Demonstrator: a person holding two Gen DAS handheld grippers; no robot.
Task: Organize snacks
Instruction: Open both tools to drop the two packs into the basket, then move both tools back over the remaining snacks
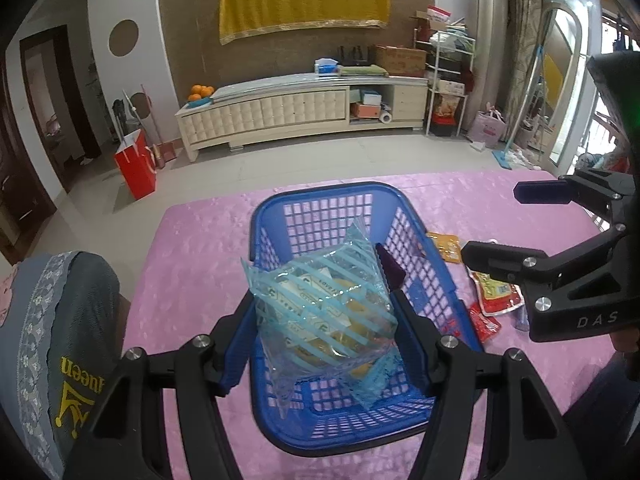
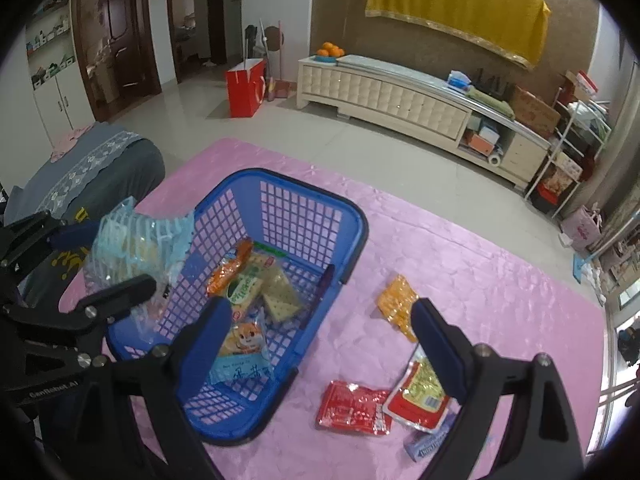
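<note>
1. From the left wrist view the held blue-striped clear packet point(image 1: 326, 312) covers most of the blue basket point(image 1: 276, 216), so the basket's contents cannot be seen there; the print on the packet's inner wrapper is too small to read; the purple pack point(image 2: 426, 442) at the table's near edge is partly cut off behind a right finger, its writing illegible.
2. In the right wrist view the blue basket point(image 2: 352, 216) on the pink tablecloth point(image 2: 480, 264) holds an orange packet point(image 2: 230, 266), a green-and-white cracker pack point(image 2: 256, 280) with square crackers showing, and a clear packet with a cartoon animal point(image 2: 244, 344); the blue characters below the animal I cannot make out.
3. Outside the basket, to its right on the cloth, lie a yellow-orange packet point(image 2: 398, 304), a red packet point(image 2: 354, 408) and a red-and-yellow pouch point(image 2: 420, 396) overlapping it; their labels are unreadable.
4. The left gripper point(image 1: 324, 344) is clenched on the striped packet, holding it above the basket's near-left side; the right gripper point(image 2: 320, 344) is released, jaws wide with nothing pinched.
5. Readable writing: "DAS" on the right gripper's body; "ueen" in yellow on the grey cushion point(image 1: 60, 340).
</note>
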